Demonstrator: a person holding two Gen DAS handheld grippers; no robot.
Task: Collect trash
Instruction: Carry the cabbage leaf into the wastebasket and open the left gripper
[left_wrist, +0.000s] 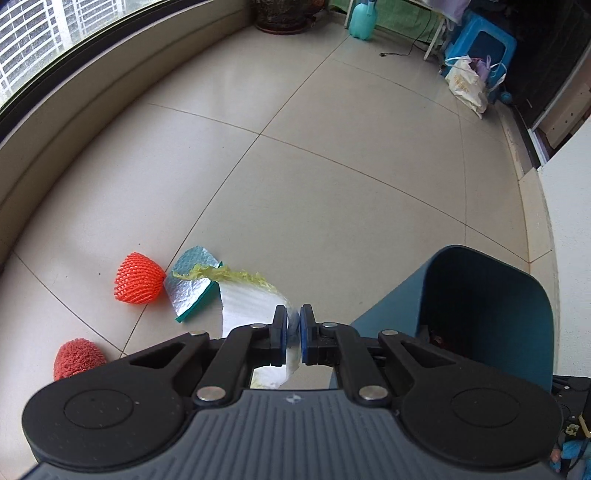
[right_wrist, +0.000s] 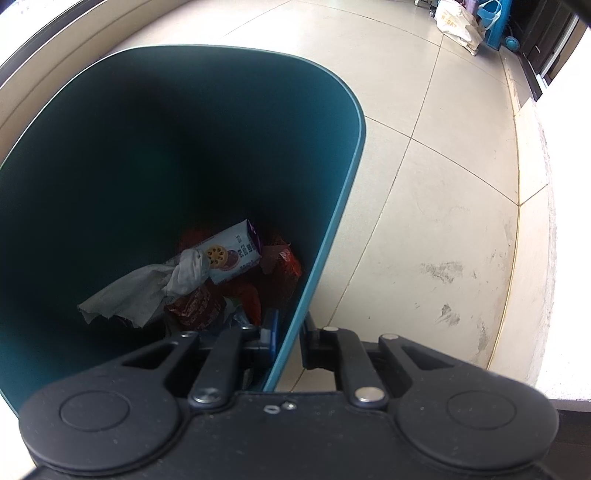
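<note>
- The tiled floor (left_wrist: 314, 110) spreads wide and bare beyond the bin, bounded by a low ledge under the window (left_wrist: 33, 40) on the far side from the bin and by a white wall step beside the bin.
- The teal bin (right_wrist: 343, 206) stands on the floor, open-topped; its thin rim runs straight up between the right gripper's fingers in the right wrist view.
- Inside the bin lie a crumpled grey tissue (right_wrist: 140, 291), a white snack carton (right_wrist: 232, 254) and red wrappers (right_wrist: 195, 306).
- The left gripper (left_wrist: 293, 325) points steeply down, raised above the floor just left of the bin; its blue pads are pressed together on a white foam sheet (left_wrist: 247, 302) with a frayed yellow edge, which hangs below them.
- The right gripper (right_wrist: 288, 343) points steeply down at the bin's near rim, jaws clamped on the bin wall, one finger inside, one outside.
- On the floor left of the bin, beyond the foam sheet: a silver-and-teal foil piece (left_wrist: 192, 291), an orange foam net (left_wrist: 138, 278), and nearer, a red fuzzy item (left_wrist: 75, 358).
</note>
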